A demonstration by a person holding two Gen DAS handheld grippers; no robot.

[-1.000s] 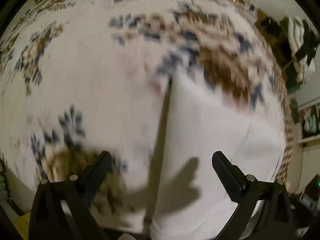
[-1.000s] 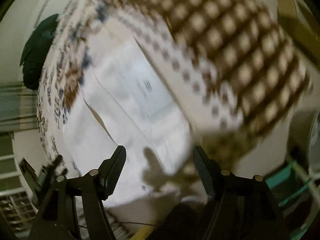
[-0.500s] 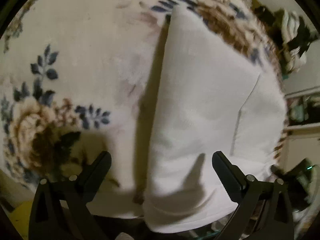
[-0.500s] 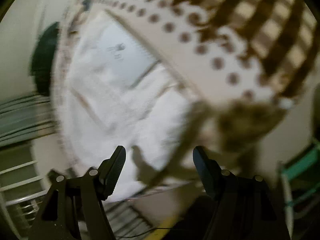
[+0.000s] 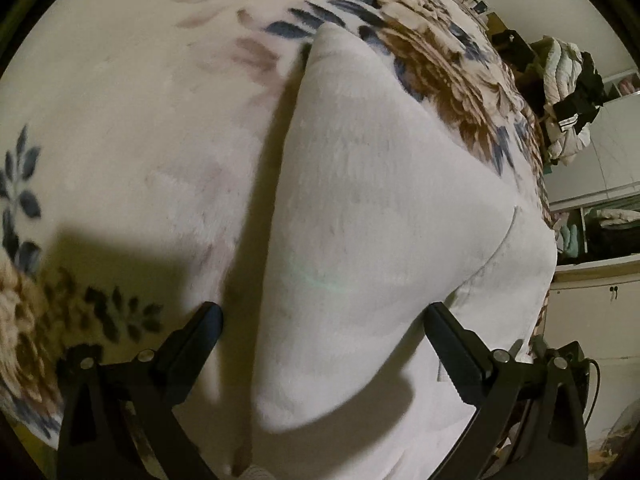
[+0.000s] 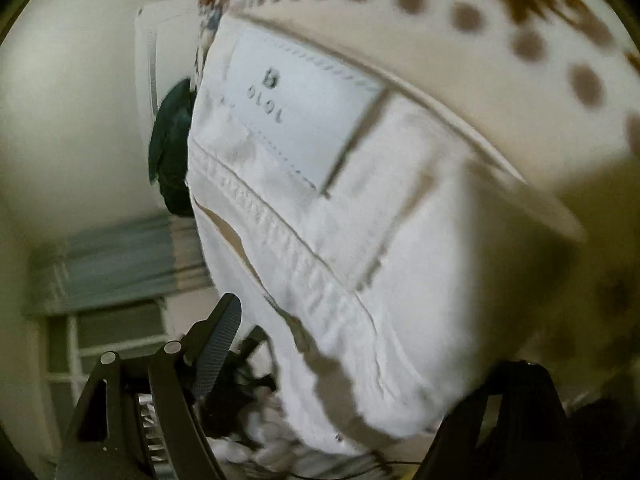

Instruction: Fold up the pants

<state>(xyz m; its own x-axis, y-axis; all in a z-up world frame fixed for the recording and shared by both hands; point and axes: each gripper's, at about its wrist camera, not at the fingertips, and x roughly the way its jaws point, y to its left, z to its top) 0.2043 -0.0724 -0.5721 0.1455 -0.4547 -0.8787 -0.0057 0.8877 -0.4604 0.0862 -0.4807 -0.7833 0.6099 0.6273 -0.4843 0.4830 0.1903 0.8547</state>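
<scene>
White pants [image 5: 372, 216] lie folded on a cream flowered blanket [image 5: 132, 120]. In the left wrist view a folded edge bulges toward me between the fingers. My left gripper [image 5: 324, 332] is open, its jaws straddling that near fold. In the right wrist view I see the waistband end of the pants [image 6: 340, 220], with a white patch label [image 6: 296, 108] and a belt loop. My right gripper [image 6: 348, 344] is open close over the waistband corner; the cloth hides its right fingertip.
A brown dotted blanket border [image 6: 460, 16] lies past the waistband. A pile of clothes [image 5: 568, 92] sits at the far right beside white cabinets [image 5: 592, 288]. A dark green object [image 6: 172, 148] lies beyond the bed's edge, near a wall.
Both grippers have moved down and in toward the pants, which now fill much more of each view. The right view has swung onto the waistband. Both stay open.
</scene>
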